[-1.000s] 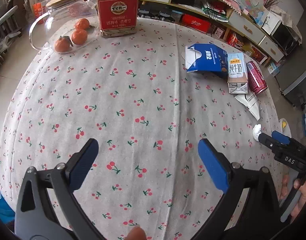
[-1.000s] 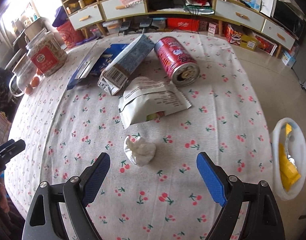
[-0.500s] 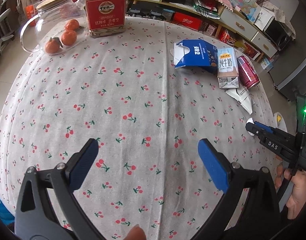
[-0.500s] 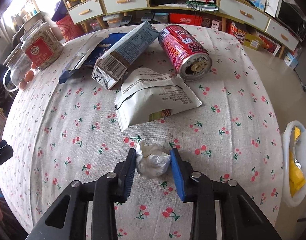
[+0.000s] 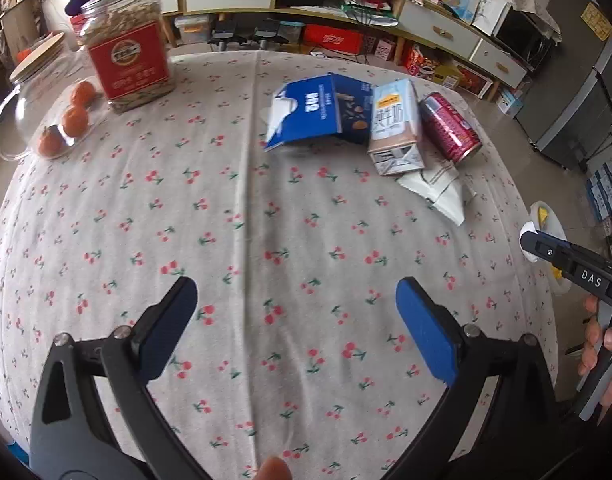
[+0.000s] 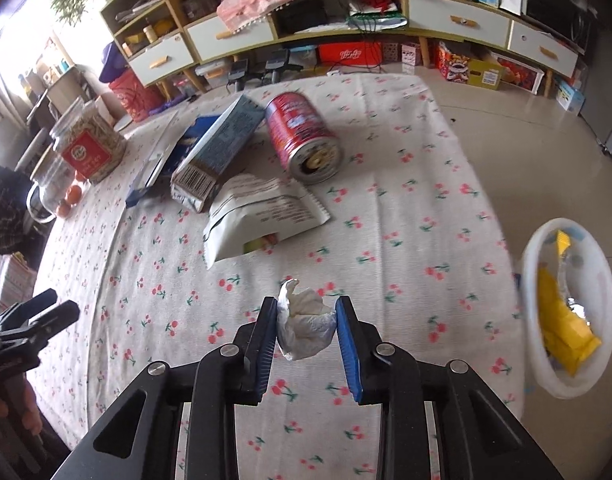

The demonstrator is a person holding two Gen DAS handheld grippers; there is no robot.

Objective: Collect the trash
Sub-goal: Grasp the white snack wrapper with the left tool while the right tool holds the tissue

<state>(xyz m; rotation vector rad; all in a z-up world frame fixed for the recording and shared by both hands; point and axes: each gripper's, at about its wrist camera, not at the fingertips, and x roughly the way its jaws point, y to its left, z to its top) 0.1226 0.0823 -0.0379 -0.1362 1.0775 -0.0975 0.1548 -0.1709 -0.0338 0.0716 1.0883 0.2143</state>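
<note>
Right gripper (image 6: 306,330) jaws just closed on tissue (image 6: 304,326), lifted | left gripper (image 5: 296,324) wide open, empty | can (image 6: 304,138), cartons, wrapper (image 6: 262,216) left; bin (image 6: 545,376) beside table.

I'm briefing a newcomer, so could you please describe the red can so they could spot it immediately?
On the cherry-print tablecloth, find the cluster of litter at the far side. The red can lies on its side beside the milk carton; it is the only round, metal item there.
</note>
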